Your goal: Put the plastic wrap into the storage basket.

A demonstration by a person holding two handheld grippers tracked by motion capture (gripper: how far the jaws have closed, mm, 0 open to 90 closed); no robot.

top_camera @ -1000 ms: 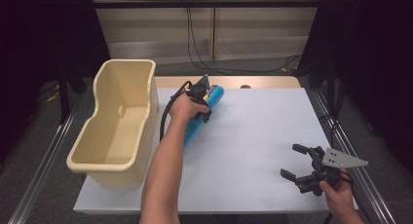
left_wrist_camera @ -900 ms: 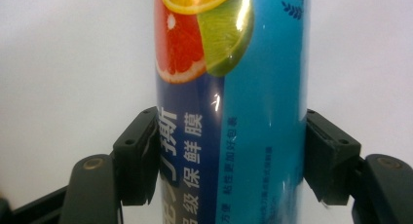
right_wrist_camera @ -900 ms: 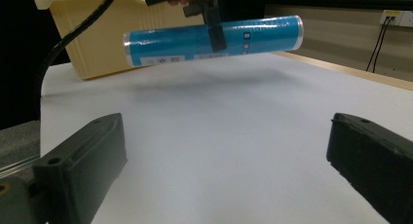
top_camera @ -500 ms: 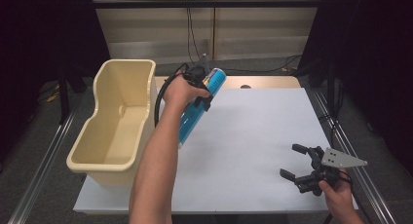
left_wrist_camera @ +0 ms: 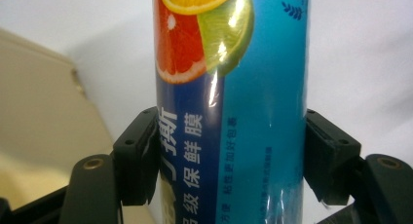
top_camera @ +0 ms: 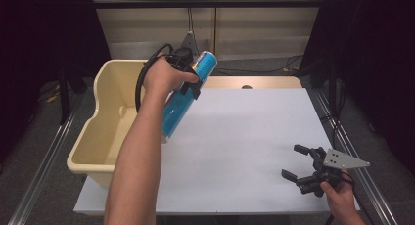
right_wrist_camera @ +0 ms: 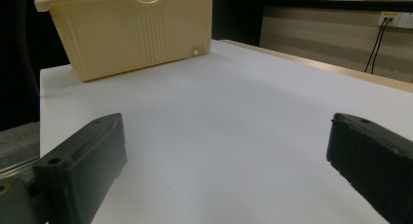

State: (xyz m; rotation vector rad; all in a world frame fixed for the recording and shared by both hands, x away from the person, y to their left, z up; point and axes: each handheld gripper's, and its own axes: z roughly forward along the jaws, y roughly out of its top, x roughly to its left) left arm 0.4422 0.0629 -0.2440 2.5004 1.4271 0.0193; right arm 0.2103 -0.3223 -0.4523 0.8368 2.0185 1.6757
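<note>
The left gripper has lifted the blue cling-film tube off the white table, clamped and tilted, seemingly beside the cream bin; the right gripper stays low, jaws wide, empty.

blue tube: 1 | cream tub: 1 | grippers: 2

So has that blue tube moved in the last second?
Yes. The blue tube, clamped in the left tool, has risen off the table and now hangs tilted beside the bin's rim.
</note>
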